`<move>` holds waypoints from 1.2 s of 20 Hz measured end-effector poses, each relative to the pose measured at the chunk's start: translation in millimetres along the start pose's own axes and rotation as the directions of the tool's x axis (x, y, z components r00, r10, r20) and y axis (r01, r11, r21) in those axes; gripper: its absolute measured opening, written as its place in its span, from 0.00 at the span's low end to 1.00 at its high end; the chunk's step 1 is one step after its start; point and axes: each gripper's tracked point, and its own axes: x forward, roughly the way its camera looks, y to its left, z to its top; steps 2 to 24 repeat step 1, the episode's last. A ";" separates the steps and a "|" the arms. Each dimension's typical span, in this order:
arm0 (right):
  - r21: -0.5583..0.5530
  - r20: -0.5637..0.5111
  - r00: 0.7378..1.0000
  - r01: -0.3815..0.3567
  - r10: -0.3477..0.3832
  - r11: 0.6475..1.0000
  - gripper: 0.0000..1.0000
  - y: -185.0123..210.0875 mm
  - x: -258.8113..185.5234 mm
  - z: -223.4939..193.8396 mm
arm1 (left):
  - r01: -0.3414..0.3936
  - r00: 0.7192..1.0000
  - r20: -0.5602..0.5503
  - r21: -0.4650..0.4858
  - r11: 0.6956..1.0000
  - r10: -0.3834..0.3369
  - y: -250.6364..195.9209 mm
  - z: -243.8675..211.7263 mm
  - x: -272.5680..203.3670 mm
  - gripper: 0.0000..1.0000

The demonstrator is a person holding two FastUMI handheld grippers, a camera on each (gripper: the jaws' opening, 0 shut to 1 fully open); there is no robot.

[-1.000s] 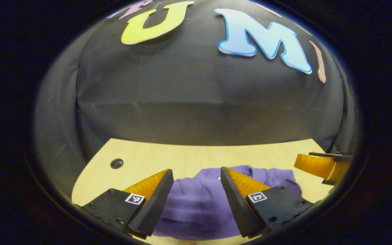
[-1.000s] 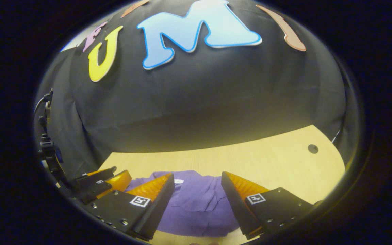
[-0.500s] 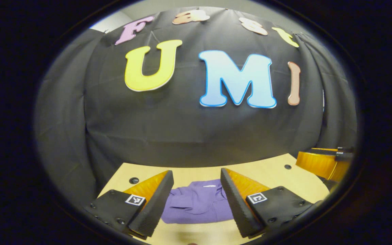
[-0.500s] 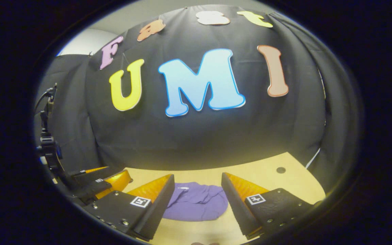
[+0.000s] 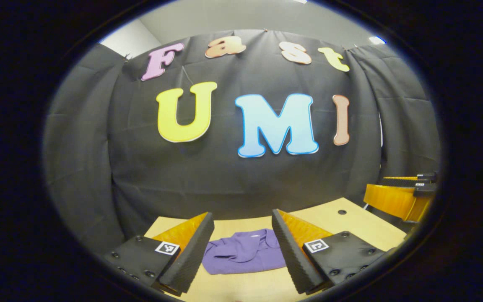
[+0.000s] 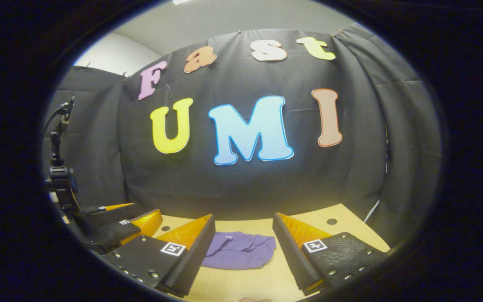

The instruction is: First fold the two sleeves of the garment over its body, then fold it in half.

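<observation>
A purple garment (image 5: 243, 257) lies folded into a compact bundle on the light wooden table (image 5: 350, 224). In the left gripper view my left gripper (image 5: 242, 226) is open, raised above and short of the garment, which shows between its fingers. The right gripper (image 5: 401, 195) appears at the right edge there. In the right gripper view the garment (image 6: 238, 256) rests on the table (image 6: 346, 228) beyond my right gripper (image 6: 243, 228), which is open and holds nothing. The left gripper (image 6: 118, 224) shows at the lower left.
The black cloth wall (image 5: 241, 176) stands just behind the table. Round cable holes (image 5: 342, 212) (image 6: 331, 221) sit in the tabletop near its back corners. A black stand with a cable (image 6: 59, 167) rises at the left in the right gripper view.
Both grippers have pulled back and up from the garment, which now looks smaller and farther off. Both stayed open. The garment has not moved.
</observation>
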 end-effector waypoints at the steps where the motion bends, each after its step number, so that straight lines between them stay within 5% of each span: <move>1: 0.002 0.007 1.000 0.002 -0.002 1.000 0.87 -0.3 -4.3 1.3 | 0.001 1.000 0.011 0.007 1.000 -0.001 -1.1 3.8 -2.4 0.94; 24: 0.002 0.007 1.000 0.002 -0.002 1.000 0.87 -0.3 -4.3 1.3 | 0.001 1.000 0.011 0.007 1.000 -0.001 -1.1 3.8 -2.4 0.94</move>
